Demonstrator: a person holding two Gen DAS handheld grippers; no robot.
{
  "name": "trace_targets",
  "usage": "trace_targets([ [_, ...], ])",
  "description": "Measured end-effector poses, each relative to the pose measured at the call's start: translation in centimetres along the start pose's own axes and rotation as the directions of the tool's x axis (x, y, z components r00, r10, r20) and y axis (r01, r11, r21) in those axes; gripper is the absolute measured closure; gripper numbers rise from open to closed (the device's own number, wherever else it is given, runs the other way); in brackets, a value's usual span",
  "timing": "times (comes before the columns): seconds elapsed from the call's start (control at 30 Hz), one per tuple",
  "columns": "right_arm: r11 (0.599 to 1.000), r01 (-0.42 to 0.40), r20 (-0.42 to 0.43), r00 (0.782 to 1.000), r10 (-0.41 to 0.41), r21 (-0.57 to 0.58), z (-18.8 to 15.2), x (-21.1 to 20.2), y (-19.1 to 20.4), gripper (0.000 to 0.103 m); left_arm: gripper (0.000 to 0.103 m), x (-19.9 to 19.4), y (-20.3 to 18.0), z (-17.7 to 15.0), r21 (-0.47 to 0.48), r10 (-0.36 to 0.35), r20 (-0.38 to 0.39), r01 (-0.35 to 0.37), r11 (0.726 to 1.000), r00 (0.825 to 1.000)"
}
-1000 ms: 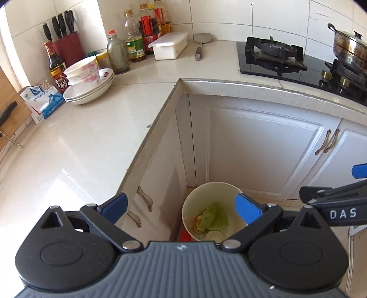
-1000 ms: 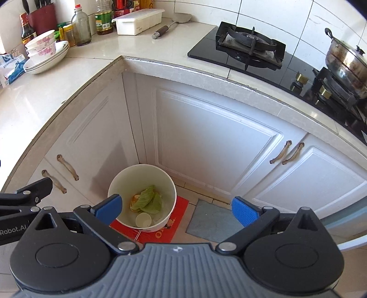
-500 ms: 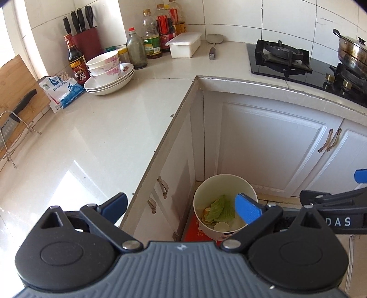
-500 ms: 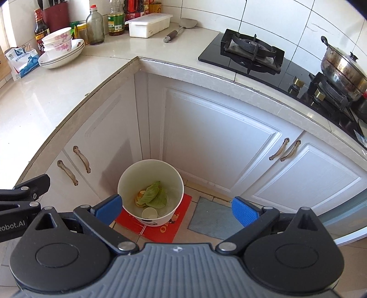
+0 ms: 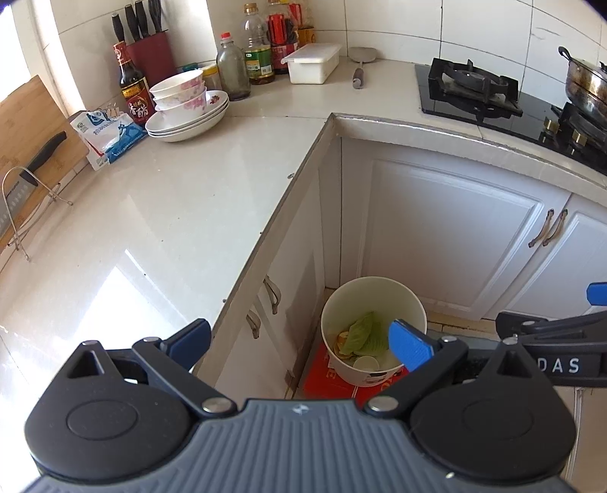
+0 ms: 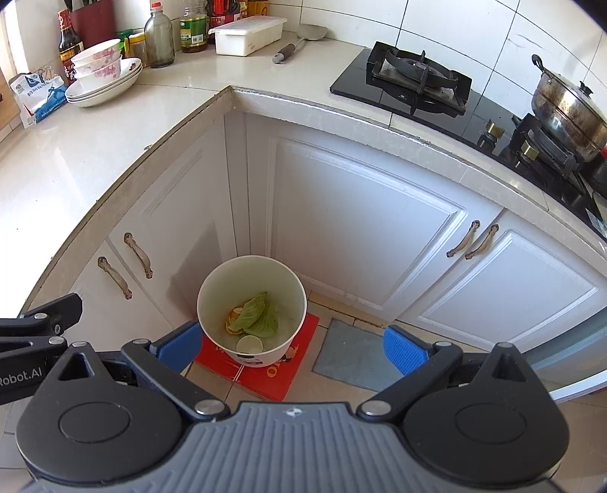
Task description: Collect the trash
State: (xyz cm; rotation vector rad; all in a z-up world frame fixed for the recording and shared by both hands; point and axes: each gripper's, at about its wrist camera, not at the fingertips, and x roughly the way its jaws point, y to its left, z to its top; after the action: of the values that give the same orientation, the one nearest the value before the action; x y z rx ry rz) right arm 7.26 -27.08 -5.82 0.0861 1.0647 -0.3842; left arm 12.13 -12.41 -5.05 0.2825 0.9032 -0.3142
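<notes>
Kitchen corner with white countertop (image 5: 159, 212): white trash bin (image 6: 251, 280) on the floor below and ahead of both grippers, holding a cabbage leaf (image 6: 258, 313), peel and paper cup; left gripper (image 5: 299, 343) and right gripper (image 6: 290, 347) spread wide, carrying nothing, apparently after dropping.

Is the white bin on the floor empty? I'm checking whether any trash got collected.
No: in the right wrist view the white bin holds a green leaf, an orange peel and a small cup.

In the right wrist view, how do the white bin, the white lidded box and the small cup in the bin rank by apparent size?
1. white bin
2. white lidded box, farther away
3. small cup
</notes>
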Motion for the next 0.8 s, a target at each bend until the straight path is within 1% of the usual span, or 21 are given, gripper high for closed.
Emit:
trace_targets([
  [0.8,1.000,-0.011,0.002,1.000,0.011,-0.013,0.20,0.08,0.20,0.000,0.003,0.06,0.74,-0.06,-0.019,0.000,-0.007,0.000,1.000,1.000],
])
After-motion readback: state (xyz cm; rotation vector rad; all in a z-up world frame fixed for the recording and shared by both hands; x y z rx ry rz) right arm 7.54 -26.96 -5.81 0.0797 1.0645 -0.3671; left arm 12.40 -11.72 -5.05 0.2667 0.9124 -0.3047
